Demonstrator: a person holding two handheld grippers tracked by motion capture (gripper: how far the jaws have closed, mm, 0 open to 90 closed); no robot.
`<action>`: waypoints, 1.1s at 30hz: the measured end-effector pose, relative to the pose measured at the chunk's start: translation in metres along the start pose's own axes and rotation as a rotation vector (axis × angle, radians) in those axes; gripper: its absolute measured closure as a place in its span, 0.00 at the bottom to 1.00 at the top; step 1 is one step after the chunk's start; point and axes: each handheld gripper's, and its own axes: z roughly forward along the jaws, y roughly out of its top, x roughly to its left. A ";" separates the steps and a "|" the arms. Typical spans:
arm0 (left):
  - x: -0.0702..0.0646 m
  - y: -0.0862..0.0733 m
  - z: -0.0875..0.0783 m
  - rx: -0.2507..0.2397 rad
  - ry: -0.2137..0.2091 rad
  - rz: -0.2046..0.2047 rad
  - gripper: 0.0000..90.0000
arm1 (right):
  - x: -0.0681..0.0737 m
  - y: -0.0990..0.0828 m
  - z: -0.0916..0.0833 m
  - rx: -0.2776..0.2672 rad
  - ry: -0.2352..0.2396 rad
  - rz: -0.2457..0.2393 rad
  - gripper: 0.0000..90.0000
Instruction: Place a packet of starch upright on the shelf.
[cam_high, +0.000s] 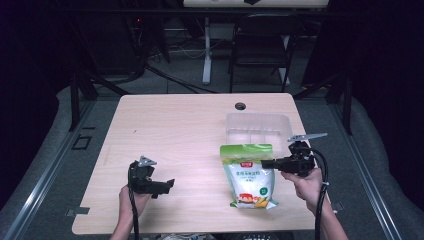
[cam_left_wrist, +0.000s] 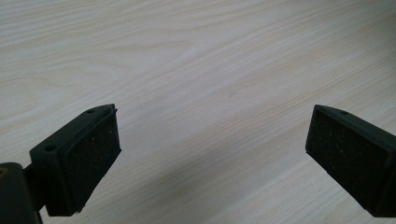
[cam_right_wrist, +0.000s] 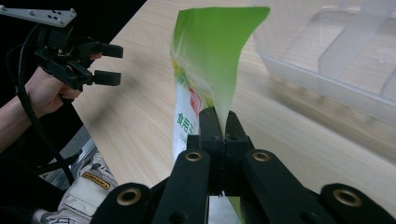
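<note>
The right gripper (cam_high: 265, 163) pinches the pouch (cam_high: 249, 175) by its thin edge, so it could slip loose short of the clear bin (cam_high: 258, 126) at twelve o'clock. The left gripper (cam_high: 170, 184) idles, jaws wide and empty.

One green-and-white food pouch (cam_high: 248, 175), one clear plastic divided bin (cam_high: 259, 131) with perhaps three compartments, two handheld grippers, left (cam_high: 170, 185) and right (cam_high: 265, 163), and one folding chair (cam_high: 262, 42) beyond one wooden table (cam_high: 170, 130).
</note>
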 end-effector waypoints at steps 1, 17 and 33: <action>0.000 0.000 0.000 0.000 0.000 0.000 0.03 | 0.002 0.001 -0.002 0.000 -0.007 -0.008 1.00; -0.001 0.000 0.000 0.003 0.003 0.015 0.03 | 0.023 0.018 -0.019 -0.021 -0.071 -0.102 1.00; -0.001 0.000 0.000 -0.003 0.001 0.012 0.03 | 0.026 0.033 -0.038 -0.065 -0.151 -0.112 1.00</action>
